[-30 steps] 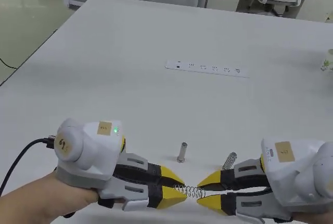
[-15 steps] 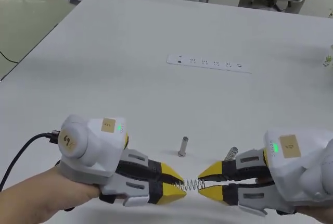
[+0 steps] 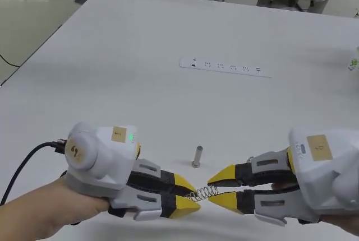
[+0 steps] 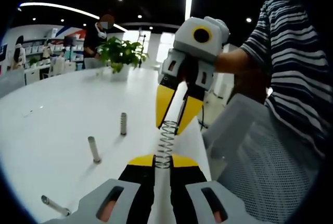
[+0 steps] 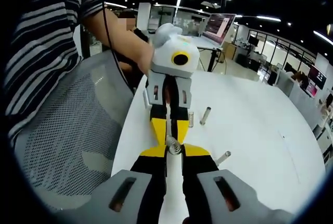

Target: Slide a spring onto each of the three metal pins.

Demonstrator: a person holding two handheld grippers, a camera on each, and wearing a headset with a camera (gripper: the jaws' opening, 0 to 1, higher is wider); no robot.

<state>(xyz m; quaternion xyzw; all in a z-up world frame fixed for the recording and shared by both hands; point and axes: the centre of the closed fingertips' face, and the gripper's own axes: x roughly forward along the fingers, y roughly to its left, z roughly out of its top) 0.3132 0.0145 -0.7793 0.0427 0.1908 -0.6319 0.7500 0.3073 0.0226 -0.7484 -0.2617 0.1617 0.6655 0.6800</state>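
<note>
A small coiled steel spring [image 3: 203,193] is gripped in the closed jaws of the left gripper [image 3: 196,197], just above the white surface [image 3: 168,101]. The jaws of the right gripper [image 3: 212,191] are parted around its other end, near 1 upright metal pin [image 3: 197,156].

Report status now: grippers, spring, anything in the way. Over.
Left gripper shut on spring. Right gripper open, fingers straddling its far end. Bare pin upright just beyond, nothing between them.
</note>
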